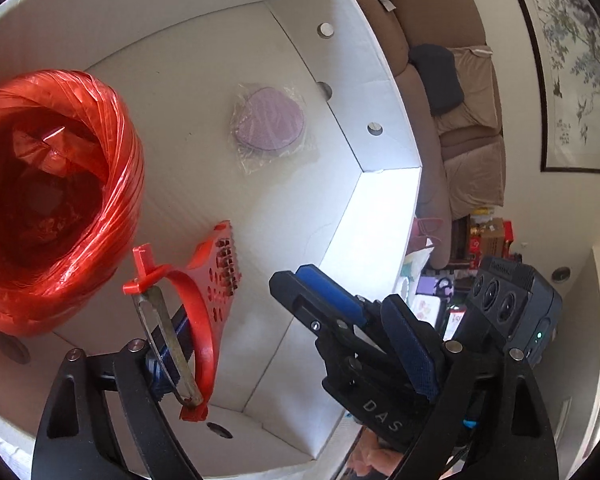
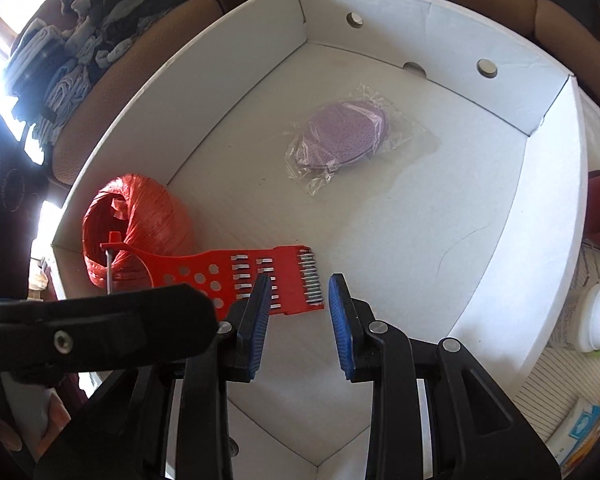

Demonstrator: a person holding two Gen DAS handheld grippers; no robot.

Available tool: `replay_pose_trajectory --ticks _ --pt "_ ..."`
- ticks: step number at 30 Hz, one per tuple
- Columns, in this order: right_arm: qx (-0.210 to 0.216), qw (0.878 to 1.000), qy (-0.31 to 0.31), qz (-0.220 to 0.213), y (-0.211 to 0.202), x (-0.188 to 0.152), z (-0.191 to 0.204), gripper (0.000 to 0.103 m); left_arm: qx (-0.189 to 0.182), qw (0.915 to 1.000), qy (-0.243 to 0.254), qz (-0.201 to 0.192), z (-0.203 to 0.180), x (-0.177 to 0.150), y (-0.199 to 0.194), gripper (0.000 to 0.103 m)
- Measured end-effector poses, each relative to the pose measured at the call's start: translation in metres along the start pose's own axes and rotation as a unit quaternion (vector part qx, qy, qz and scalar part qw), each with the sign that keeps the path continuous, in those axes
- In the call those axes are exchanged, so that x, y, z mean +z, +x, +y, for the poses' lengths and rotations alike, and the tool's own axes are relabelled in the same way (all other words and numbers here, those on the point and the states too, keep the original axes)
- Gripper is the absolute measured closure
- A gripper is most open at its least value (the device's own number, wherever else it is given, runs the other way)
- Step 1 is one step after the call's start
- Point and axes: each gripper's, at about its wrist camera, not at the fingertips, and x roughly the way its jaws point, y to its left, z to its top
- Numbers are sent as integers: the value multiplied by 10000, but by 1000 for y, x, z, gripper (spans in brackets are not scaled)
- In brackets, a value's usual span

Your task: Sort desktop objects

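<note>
A white cardboard box (image 2: 548, 240) holds a red ball of plastic twine (image 2: 140, 216), a bagged purple pad (image 2: 346, 136) and a red plastic grater-peeler (image 2: 260, 276). In the left wrist view the twine (image 1: 56, 200) fills the left, the pad (image 1: 270, 124) lies mid-box. My left gripper (image 1: 180, 356) is shut on the red grater-peeler (image 1: 204, 300) at its looped handle and holds it inside the box. My right gripper (image 2: 298, 312) is open and empty, just above the grater's toothed end; it also shows in the left wrist view (image 1: 360, 328).
A white-capped bottle (image 2: 596, 320) and small packs (image 2: 580, 432) lie on a striped cloth right of the box. A brown sofa with cushions (image 1: 468, 120) stands behind. Folded clothes (image 2: 72, 40) are piled on a chair at the far left.
</note>
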Motion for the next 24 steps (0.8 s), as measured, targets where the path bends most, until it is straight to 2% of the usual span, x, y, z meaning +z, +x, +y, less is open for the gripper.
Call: replay_pose_trajectory --ticks 2,3,5,7,9,12,15,19,24 --pt "396 9988 265 -77 -7 -5 -5 72 -108 9999 48 -108 -4 -1 -2 12" --pt "752 9957 523 -125 -11 -10 -10 68 -155 9998 33 -140 -6 -1 -3 12" --pt "1460 9820 1187 -145 -15 -20 -24 61 -272 9994 -42 -190 -6 -1 -5 13" --pt "1721 9735 1504 -72 -14 -27 -27 59 -402 9988 -182 -204 -4 -1 -5 13" --pt "1682 9762 1371 2 -13 -31 -17 59 -531 9978 -379 -130 1 0 -4 13" --pt "1151 9915 607 60 -16 -33 11 59 -441 9985 -306 -44 1 2 -3 13" --pt "896 9955 225 212 -9 -35 26 59 -379 9989 -288 42 1 3 -1 14" --pt "671 9971 168 331 5 -30 27 59 -357 9987 -366 80 8 6 0 14" --pt "824 9949 510 261 12 -25 13 59 -592 9972 -427 157 7 4 2 14"
